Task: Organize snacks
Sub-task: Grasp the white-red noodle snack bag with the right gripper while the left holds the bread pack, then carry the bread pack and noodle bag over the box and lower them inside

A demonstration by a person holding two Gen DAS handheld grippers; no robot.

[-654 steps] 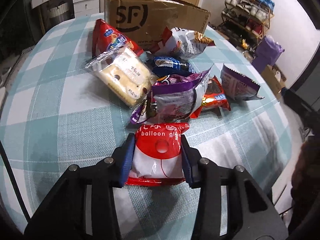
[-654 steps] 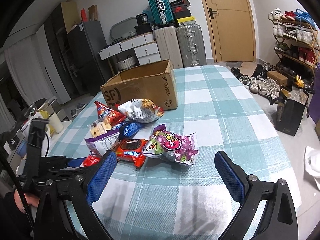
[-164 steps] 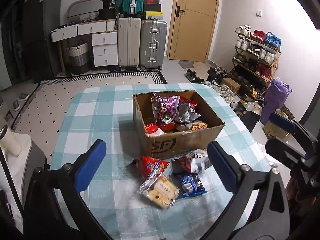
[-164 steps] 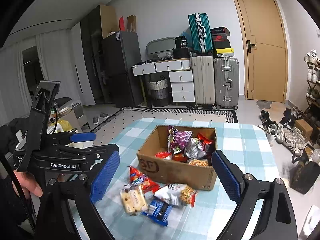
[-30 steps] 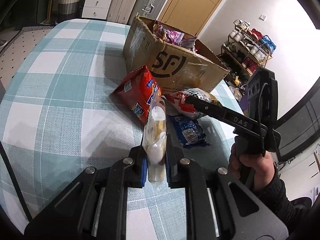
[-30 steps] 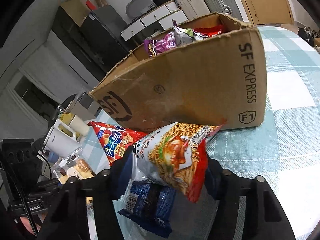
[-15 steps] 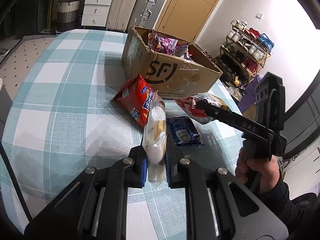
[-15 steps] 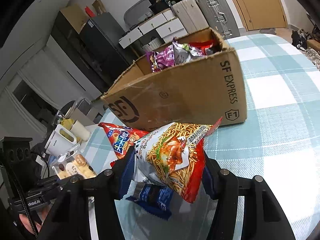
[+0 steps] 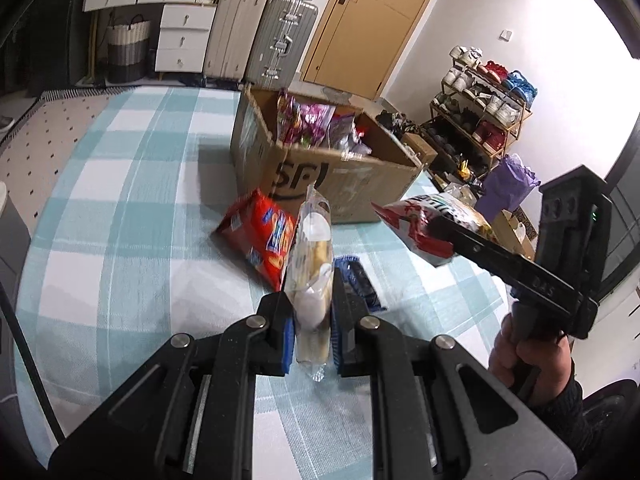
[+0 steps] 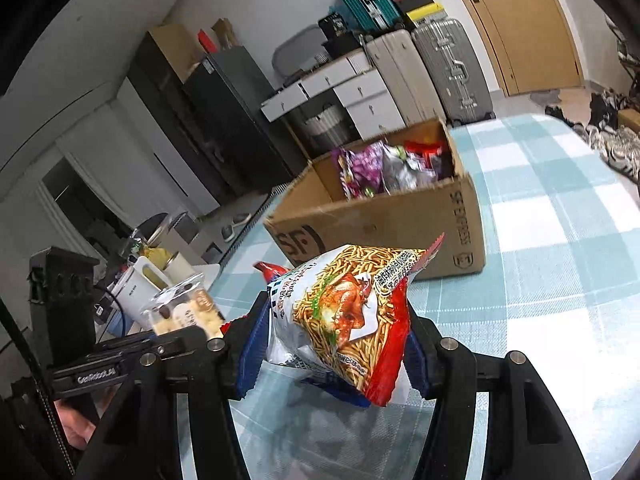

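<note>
In the left wrist view the cardboard box (image 9: 332,168) sits on the table (image 9: 120,220) at the frame's centre, with snack packets (image 9: 308,124) standing inside it. Just before the box, lower in the frame, a chip packet (image 9: 262,236) lies on the table, and to its right a biscuit packet (image 9: 360,280). The left gripper (image 9: 312,332) at bottom centre holds a bread packet (image 9: 312,264) upright above them. At right, the right gripper (image 9: 448,236) holds a noodle snack bag (image 9: 420,220) clear of the table. Behind the table, suitcases (image 9: 260,32) stand at upper centre and a shoe rack (image 9: 480,120) at right.
</note>
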